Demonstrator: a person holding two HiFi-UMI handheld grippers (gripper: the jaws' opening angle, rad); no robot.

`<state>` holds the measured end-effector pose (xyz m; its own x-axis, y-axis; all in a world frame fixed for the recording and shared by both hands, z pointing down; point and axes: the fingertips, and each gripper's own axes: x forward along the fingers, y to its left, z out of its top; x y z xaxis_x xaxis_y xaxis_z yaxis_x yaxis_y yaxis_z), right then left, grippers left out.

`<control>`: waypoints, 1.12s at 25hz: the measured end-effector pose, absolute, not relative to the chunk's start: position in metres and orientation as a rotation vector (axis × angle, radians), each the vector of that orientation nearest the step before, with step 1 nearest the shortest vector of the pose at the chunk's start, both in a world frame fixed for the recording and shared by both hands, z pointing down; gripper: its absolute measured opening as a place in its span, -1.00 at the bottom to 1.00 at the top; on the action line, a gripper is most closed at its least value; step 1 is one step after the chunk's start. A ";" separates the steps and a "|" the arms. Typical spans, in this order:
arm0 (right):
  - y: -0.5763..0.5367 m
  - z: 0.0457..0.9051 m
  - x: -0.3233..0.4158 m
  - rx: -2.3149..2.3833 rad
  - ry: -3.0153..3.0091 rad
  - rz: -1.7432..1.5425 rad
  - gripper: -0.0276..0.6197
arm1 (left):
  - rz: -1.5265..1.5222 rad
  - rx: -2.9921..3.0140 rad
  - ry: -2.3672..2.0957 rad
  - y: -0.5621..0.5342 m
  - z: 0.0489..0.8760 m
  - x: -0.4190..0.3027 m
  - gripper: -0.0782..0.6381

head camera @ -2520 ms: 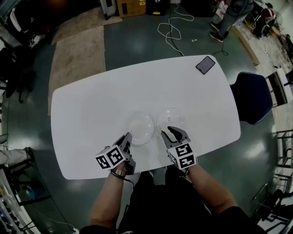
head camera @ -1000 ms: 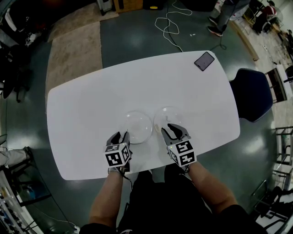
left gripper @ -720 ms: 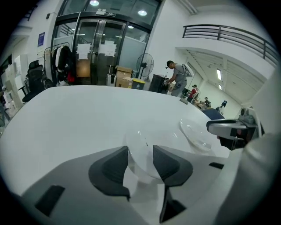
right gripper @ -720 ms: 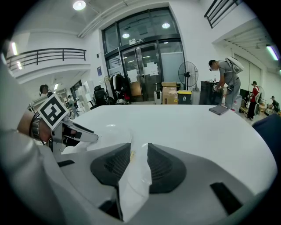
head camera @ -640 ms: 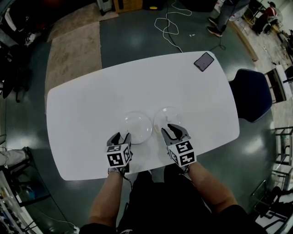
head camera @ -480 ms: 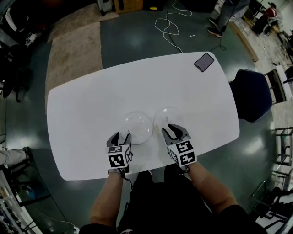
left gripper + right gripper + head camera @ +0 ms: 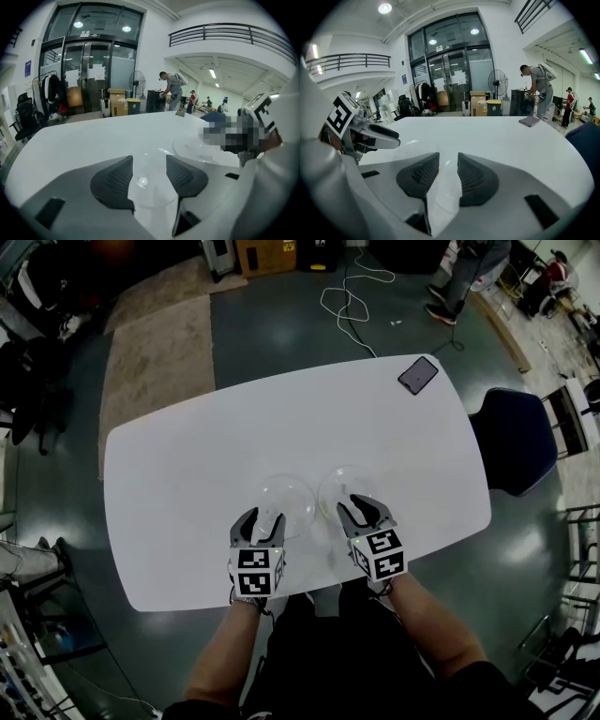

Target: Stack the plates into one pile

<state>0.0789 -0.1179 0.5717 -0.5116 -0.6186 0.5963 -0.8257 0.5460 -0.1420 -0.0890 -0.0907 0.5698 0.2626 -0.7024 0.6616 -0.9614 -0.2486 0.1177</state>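
Left gripper (image 7: 260, 519) opening over the left plate (image 7: 281, 498), pads clear of it; right gripper (image 7: 361, 512) pinching the near rim of the right plate (image 7: 342, 486).
Both clear plates lie side by side, nearly touching, near the front edge of the white table (image 7: 187, 474). Likely step: lift the right plate, carry it across level, and lower it centred onto the left one. A one-sided rim grip may tilt or slip. The left gripper hangs over the target and should withdraw. Phone (image 7: 419, 374) and chair (image 7: 511, 442) are well apart.
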 end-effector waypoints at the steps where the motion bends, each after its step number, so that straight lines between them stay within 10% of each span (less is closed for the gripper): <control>1: -0.119 0.569 0.081 1.174 -2.302 0.569 -0.49 | 0.669 2.054 -1.485 -0.091 0.566 -0.082 -0.16; 28: -0.134 0.551 0.188 1.275 -2.271 0.586 -0.41 | 0.788 2.266 -1.181 -0.086 0.572 0.083 -0.16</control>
